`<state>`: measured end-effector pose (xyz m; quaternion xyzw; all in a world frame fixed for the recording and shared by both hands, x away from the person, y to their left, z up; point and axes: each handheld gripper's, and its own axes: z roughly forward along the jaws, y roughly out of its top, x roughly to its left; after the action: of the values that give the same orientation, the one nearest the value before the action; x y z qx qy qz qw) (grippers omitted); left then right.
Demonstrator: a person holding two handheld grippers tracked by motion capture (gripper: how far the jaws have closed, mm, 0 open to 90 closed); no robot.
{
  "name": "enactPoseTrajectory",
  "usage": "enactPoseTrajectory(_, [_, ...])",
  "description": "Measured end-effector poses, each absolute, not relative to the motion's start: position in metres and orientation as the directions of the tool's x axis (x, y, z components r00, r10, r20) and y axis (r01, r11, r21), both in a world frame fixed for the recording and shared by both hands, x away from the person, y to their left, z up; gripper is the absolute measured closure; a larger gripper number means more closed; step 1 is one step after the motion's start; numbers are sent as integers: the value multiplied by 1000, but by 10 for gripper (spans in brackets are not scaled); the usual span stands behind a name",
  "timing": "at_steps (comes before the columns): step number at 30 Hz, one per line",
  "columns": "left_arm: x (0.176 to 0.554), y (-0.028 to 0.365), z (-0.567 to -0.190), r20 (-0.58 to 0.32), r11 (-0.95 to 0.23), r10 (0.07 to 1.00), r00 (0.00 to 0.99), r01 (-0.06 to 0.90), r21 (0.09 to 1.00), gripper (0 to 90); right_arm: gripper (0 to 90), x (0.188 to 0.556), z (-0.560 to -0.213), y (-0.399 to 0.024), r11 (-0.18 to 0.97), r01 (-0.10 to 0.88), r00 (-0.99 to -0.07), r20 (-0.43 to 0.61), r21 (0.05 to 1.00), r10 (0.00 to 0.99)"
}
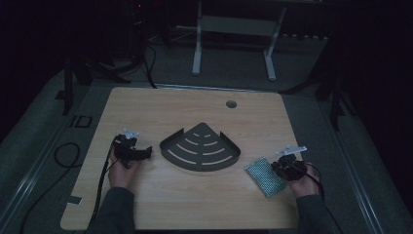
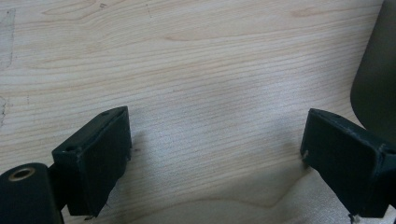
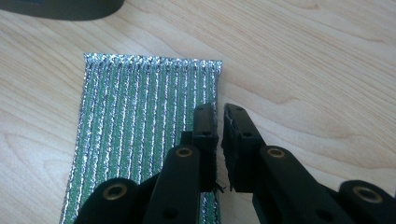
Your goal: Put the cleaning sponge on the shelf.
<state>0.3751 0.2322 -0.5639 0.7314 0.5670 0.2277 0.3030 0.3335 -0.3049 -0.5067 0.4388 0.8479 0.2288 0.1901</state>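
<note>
From the high view, a green scouring pad lies on the bench just beside the right gripper, right of a dark corner rack; the left gripper rests apart. In the left gripper view its jaws stand wide over bare wood. In the right gripper view the jaws are nearly together at the pad's edge, gripping nothing visible; they would likely need to spread before pinching. The pad is flat, ribbed and silvery-green.
</note>
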Motion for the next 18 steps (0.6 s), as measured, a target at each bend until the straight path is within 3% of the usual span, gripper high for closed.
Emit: enactPoseTrajectory(18, [375, 232, -564, -11, -173, 967, 253, 691, 701, 93, 780, 339, -509, -313, 519, 727, -560, -49, 450, 827])
